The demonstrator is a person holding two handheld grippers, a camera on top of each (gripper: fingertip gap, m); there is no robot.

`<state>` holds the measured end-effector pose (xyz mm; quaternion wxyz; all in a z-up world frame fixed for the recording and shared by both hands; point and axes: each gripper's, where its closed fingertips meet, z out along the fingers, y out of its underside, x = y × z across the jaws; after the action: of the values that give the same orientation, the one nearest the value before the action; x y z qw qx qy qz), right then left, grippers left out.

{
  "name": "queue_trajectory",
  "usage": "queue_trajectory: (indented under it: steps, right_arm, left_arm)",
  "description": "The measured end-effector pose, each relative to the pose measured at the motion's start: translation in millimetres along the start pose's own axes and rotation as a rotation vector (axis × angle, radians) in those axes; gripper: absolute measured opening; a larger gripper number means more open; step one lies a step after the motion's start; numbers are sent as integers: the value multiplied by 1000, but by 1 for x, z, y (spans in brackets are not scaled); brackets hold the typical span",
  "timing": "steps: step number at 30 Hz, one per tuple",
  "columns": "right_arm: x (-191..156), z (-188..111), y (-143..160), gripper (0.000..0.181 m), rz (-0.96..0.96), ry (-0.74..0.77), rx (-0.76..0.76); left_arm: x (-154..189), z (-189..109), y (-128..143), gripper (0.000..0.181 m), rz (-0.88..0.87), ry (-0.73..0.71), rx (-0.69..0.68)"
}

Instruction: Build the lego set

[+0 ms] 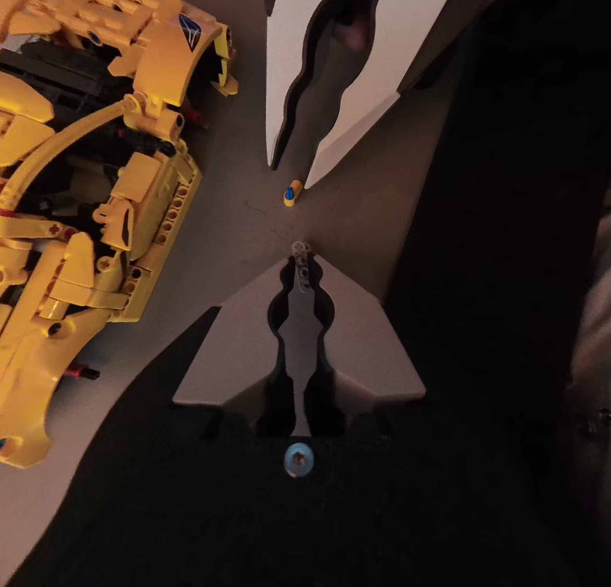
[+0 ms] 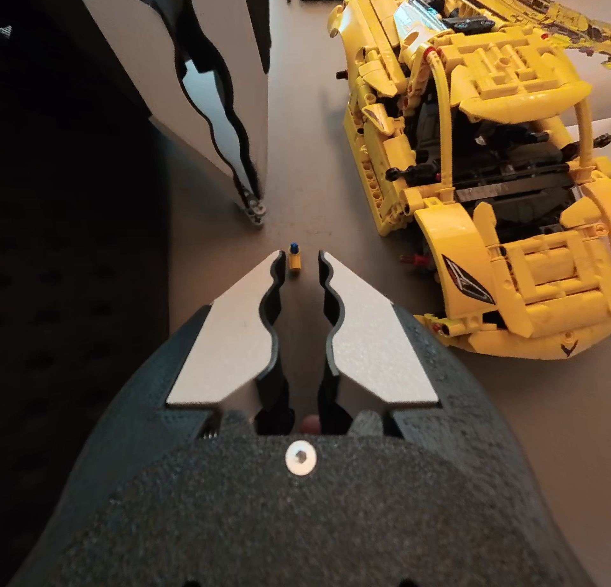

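1. Presently, left gripper (image 1: 301, 257) pinches a thin grey perforated beam (image 1: 301, 268).
2. Right gripper (image 2: 301, 260), jaws narrowly parted, straddles a small yellow connector with blue pin (image 2: 294, 259) on the table.
3. Yellow brick-built car (image 2: 479, 181) nearby carries a dark emblem sticker; nothing legible.

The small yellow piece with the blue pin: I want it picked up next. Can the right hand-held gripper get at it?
Probably yes. The right hand-held gripper is open, the small yellow piece lies on the table between its fingertips, nothing blocking.

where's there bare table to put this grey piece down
Bare table runs between the yellow car and the left hand-held gripper. Crowded spot: the small yellow piece between the right hand-held gripper fingers.
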<state>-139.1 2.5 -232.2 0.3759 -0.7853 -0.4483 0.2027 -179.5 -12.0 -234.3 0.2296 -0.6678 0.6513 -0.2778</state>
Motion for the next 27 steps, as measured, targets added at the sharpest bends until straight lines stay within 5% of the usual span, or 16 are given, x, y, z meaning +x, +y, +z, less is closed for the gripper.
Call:
queue_trajectory:
  steps: [27]
  right_arm:
    - [-3,2,6,19,3,-12,-23]
  left_arm:
    - [3,7,7,14,33,8,-40]
